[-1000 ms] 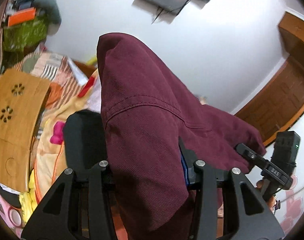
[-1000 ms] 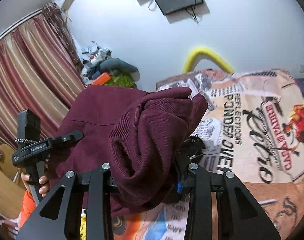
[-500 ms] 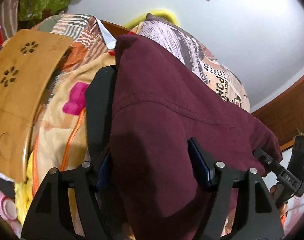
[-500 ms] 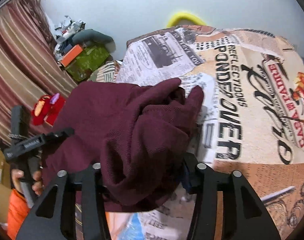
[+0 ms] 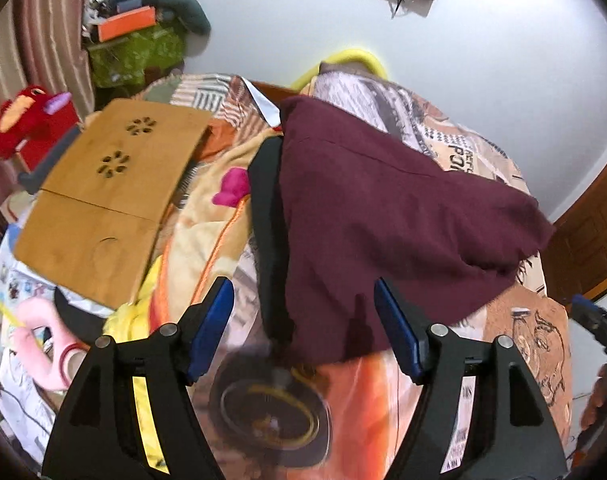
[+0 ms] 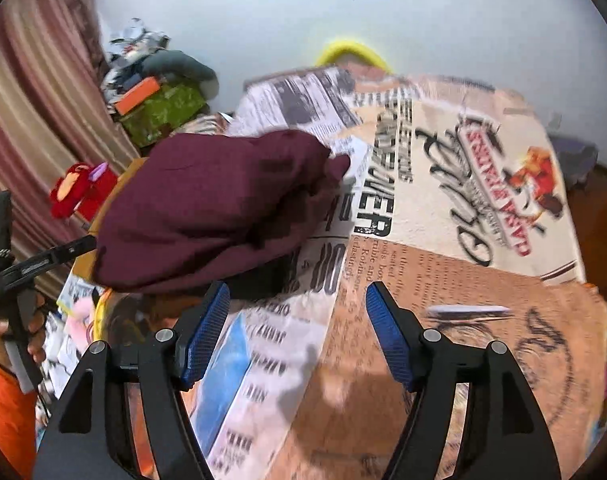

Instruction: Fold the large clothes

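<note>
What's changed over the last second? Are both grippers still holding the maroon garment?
No. Both let go: the left gripper and right gripper now stand open and empty. The maroon garment, lifted a second ago, came down onto the printed bedspread. The wooden lap tray stayed put.

Ahead of my jaws I count one maroon garment (image 5: 387, 216), one black garment (image 5: 268, 216), one wooden tray (image 5: 107, 200) and one red plush toy (image 5: 21, 120).

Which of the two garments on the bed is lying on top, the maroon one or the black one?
The maroon corduroy garment lies on top; the black garment shows only as a dark strip along its left edge, and both hand-held grippers are open and clear.
</note>
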`<state>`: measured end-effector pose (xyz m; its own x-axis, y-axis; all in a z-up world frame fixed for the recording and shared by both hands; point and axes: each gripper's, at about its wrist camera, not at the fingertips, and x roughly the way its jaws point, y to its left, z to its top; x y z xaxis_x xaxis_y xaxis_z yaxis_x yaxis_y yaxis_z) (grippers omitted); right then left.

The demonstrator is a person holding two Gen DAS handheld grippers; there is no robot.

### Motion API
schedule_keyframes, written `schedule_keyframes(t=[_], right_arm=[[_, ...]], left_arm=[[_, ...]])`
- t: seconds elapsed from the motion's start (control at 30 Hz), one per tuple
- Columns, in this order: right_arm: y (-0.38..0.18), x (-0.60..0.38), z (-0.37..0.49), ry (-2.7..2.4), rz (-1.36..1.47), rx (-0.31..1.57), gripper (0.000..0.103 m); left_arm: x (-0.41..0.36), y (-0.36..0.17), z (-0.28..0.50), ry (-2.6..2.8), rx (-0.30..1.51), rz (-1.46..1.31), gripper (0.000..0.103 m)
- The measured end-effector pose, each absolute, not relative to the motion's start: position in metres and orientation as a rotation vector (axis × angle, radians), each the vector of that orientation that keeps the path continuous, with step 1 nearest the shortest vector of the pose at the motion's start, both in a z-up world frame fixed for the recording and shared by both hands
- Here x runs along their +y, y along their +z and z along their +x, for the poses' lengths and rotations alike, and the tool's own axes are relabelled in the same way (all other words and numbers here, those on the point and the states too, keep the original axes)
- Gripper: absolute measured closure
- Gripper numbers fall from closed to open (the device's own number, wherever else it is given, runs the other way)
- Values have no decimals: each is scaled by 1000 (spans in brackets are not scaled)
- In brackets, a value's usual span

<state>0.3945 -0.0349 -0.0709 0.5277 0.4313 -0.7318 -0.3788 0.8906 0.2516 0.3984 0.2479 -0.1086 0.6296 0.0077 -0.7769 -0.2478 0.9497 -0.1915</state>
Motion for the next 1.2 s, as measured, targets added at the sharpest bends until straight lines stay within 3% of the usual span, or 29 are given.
schedule_keyframes(t=[0.47, 0.77, 1.03, 1.1, 1.2], right_arm=[[81, -40, 212, 629, 14, 323, 36], [97, -42, 151, 651, 85, 151, 35], [90, -31, 137, 567, 63, 118, 9], [91, -30, 132, 535, 43, 115, 2], [92, -30, 130, 514, 40, 110, 0]], left_arm=[[170, 49, 225, 51, 408, -175, 31], [105, 84, 114, 114, 86, -6, 31], [94, 73, 95, 189, 36, -2, 6], [94, 70, 91, 184, 39, -20, 4], [96, 69, 92, 175, 46, -30, 4]])
